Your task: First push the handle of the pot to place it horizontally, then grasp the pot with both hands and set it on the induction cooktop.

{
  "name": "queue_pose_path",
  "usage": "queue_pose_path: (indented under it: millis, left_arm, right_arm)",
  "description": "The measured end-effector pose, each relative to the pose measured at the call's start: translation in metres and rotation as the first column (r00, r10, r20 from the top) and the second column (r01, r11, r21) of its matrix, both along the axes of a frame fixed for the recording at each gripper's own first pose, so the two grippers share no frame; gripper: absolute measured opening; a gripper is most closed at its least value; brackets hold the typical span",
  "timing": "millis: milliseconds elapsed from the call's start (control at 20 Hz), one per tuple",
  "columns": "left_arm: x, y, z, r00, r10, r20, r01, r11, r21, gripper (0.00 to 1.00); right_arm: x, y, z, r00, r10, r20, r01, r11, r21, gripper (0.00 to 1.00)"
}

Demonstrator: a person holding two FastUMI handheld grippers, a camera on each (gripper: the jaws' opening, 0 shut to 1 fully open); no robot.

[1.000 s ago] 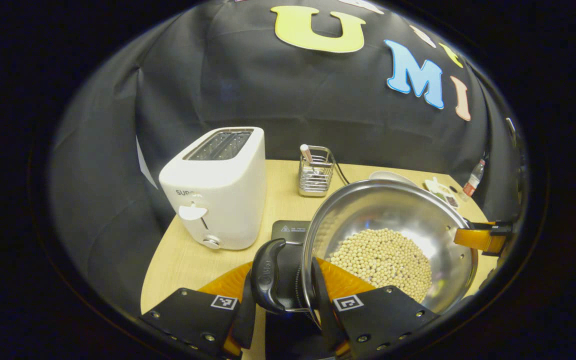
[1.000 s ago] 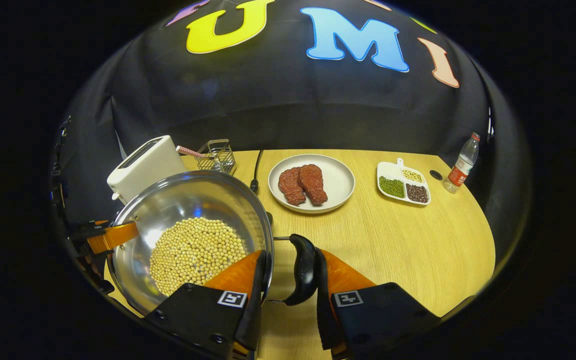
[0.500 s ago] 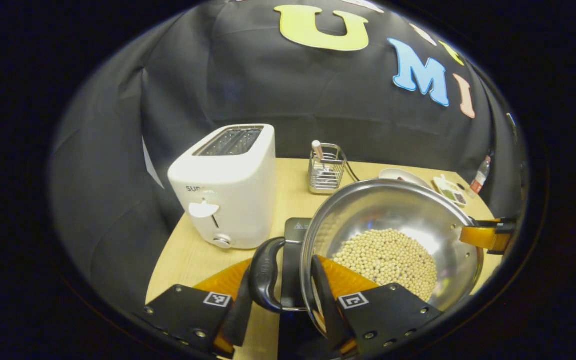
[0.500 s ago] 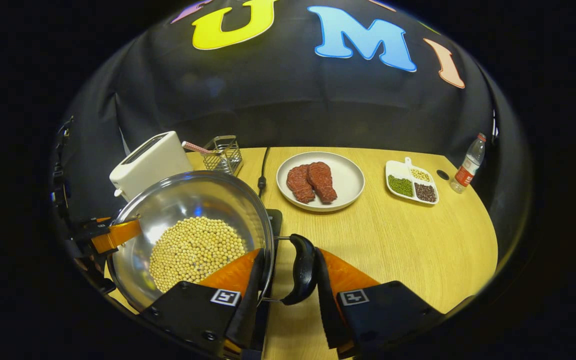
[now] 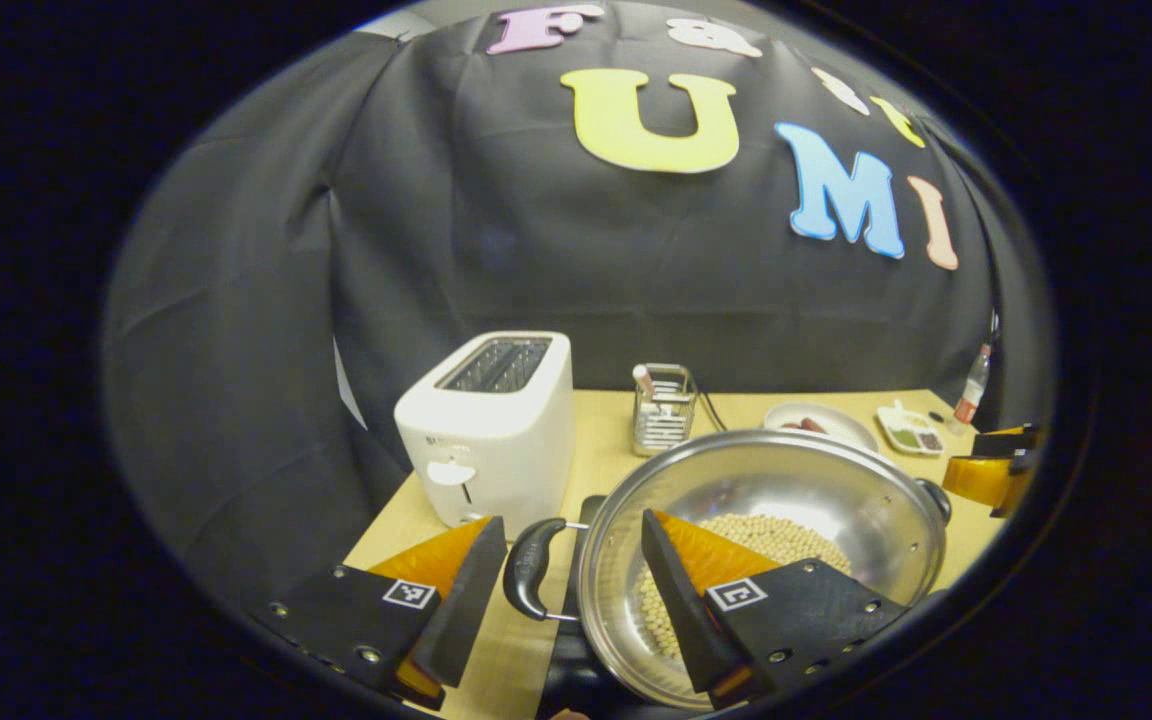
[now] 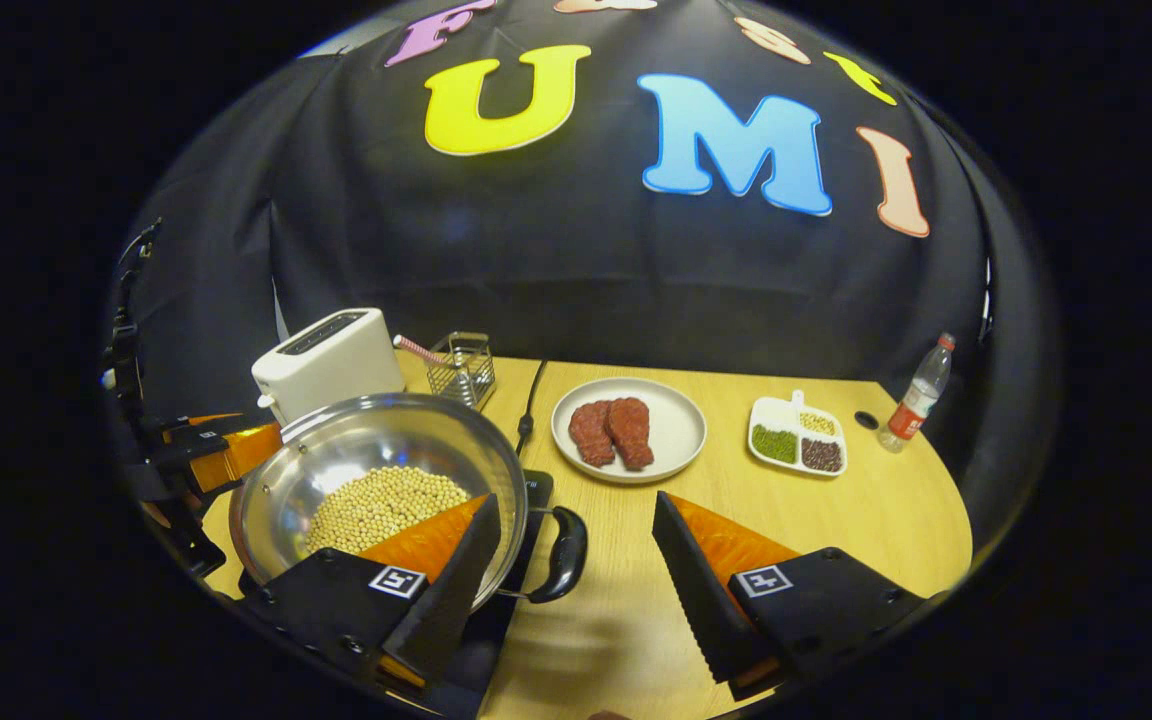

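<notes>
Your left gripper (image 5: 566,590) has its jaws spread wide, one finger on each side of the pot's left loop handle (image 5: 528,568) and touching nothing; one finger hangs over the pot's inside. Your right gripper (image 6: 576,560) is just as wide, with the right loop handle (image 6: 564,553) sitting free in the gap between the fingers.

The steel pot (image 6: 376,480), with a heap of soybeans (image 6: 381,505) in its bottom, sits on the black induction cooktop (image 6: 534,490) at the near left of the wooden table (image 6: 836,520). Its two handles lie level, pointing left and right.

Behind the pot on the left stands a white toaster (image 5: 491,430); the grey wording on its front is too small for you to read. Just right of it is a wire rack (image 5: 663,408) with a stick poking out. Towards the far middle there's a white plate (image 6: 676,425) carrying two red meat pieces (image 6: 611,432). Further right is a divided dish (image 6: 798,436) of green, pale and dark beans. At the far right edge stands a clear bottle (image 6: 916,394) with a red label you can't make out.
</notes>
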State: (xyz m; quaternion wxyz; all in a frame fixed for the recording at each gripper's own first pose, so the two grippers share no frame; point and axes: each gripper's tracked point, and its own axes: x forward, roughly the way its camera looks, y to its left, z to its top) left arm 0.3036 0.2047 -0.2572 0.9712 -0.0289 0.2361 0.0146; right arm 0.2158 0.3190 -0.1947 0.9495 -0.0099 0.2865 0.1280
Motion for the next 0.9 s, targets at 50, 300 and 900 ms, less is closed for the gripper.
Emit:
queue_pose_path:
  millis: [50, 300, 900]
  left_arm:
    - [-0.005, -0.005, 0.017, 0.999, 0.008, 0.037, -0.008, 1.0, 0.0, 0.82]
    - [-0.031, -0.052, 0.086, 0.987, 0.046, 0.154, -0.043, 0.999, -0.025, 0.82]
    - [-0.139, -0.218, 0.209, 0.952, -0.014, 0.307, 0.025, 0.999, -0.033, 0.84]
  right_arm:
    - [0.0, -0.007, 0.013, 0.999, -0.006, 0.037, 0.006, 1.0, 0.01, 0.96]
    - [-0.01, -0.067, 0.068, 0.983, -0.031, 0.179, 0.025, 0.999, 0.034, 0.98]
    - [-0.098, -0.227, 0.144, 0.908, -0.059, 0.414, 0.061, 0.998, 0.008, 0.96]
